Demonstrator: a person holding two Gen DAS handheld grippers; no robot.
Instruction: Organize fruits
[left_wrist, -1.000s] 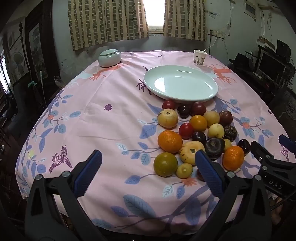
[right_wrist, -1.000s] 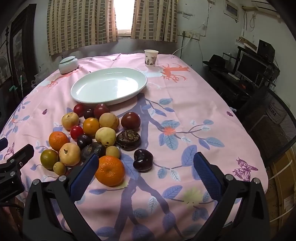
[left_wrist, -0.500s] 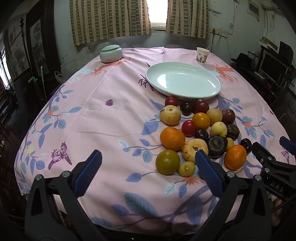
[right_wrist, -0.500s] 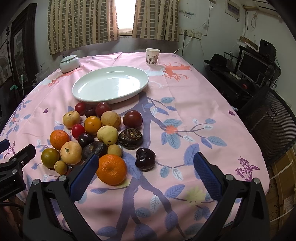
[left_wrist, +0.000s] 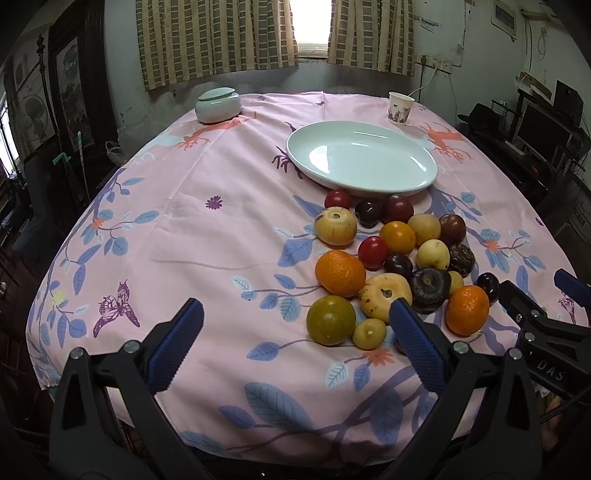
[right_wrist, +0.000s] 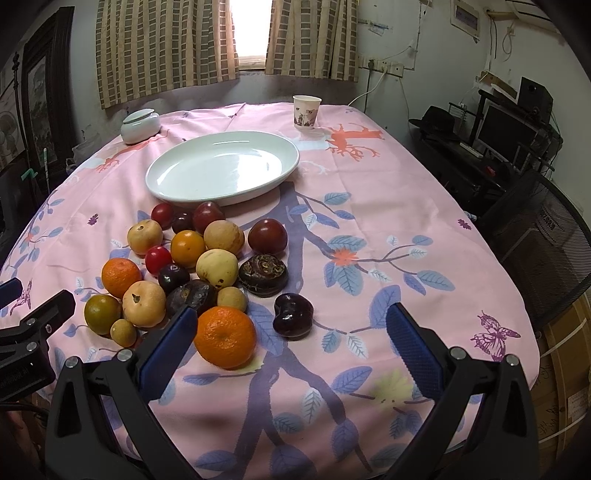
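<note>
The left claw (left_wrist: 295, 341) is spread wide with nothing between its blue pads (left_wrist: 415, 341). It hangs over the near edge of the bench (left_wrist: 207, 236), which wears a pink cloth with blue leaves and butterflies. The right claw (right_wrist: 293, 343) is spread wide too and holds nothing. Each claw shows at the side of the other's view.

Right in front of the left claw's right pad sit a green-yellow round fruit (left_wrist: 331, 320) and a small yellow one (left_wrist: 369, 333), touching each other. Just behind them are an orange (left_wrist: 340, 273) and a pale tan fruit (left_wrist: 385, 291).

Near the right claw's left pad lies a second orange (right_wrist: 225, 336). Beside it, a little apart, is a dark purple fruit (right_wrist: 293, 315). Behind these is a brown bumpy fruit (right_wrist: 263, 274).

The rest of the fruit pile (right_wrist: 192, 251) sits close together on the cloth: small red ones, dark plums, yellow and tan round ones. All the fruit is on the cloth.

Just past the pile is a big white oval plate (right_wrist: 221, 168) with nothing on it. The nearest red fruits are right by its rim.

Farther back stand a paper cup (right_wrist: 306, 112) and a pale lidded jar (right_wrist: 140, 122), well apart. Striped curtains (right_wrist: 166, 48) hang by a bright window behind the bench.
</note>
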